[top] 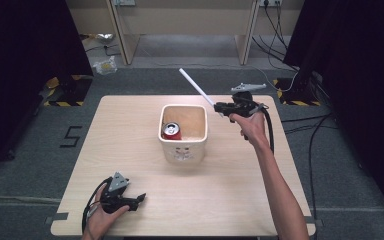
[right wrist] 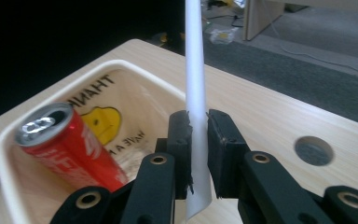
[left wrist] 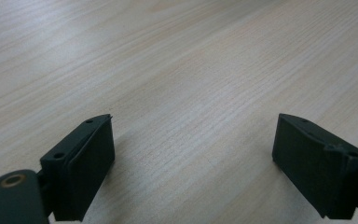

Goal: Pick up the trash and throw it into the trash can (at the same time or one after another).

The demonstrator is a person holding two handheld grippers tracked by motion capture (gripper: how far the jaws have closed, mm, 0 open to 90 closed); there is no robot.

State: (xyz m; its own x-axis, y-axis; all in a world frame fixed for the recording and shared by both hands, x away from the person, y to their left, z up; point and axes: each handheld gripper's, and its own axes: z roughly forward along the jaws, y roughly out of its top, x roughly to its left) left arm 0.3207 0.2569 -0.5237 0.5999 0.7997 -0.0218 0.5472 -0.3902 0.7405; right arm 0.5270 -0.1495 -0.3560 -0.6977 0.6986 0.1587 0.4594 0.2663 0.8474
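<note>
So the right gripper [top: 223,106] has its jaws clamped on a long white plastic straw [top: 196,87], held up over the far right corner of the square cream plastic bin [top: 184,148] mid-tabletop. A red soda can [top: 171,131] leans inside the bin. The left gripper [top: 139,198] sits gaping wide near the front left edge, nothing in it.

Straw's [right wrist: 195,93] top ran off the upper edge beyond the right gripper [right wrist: 196,135]. Bin's [right wrist: 135,74] printed lettering was partly hidden behind the leaning can [right wrist: 70,144].
</note>
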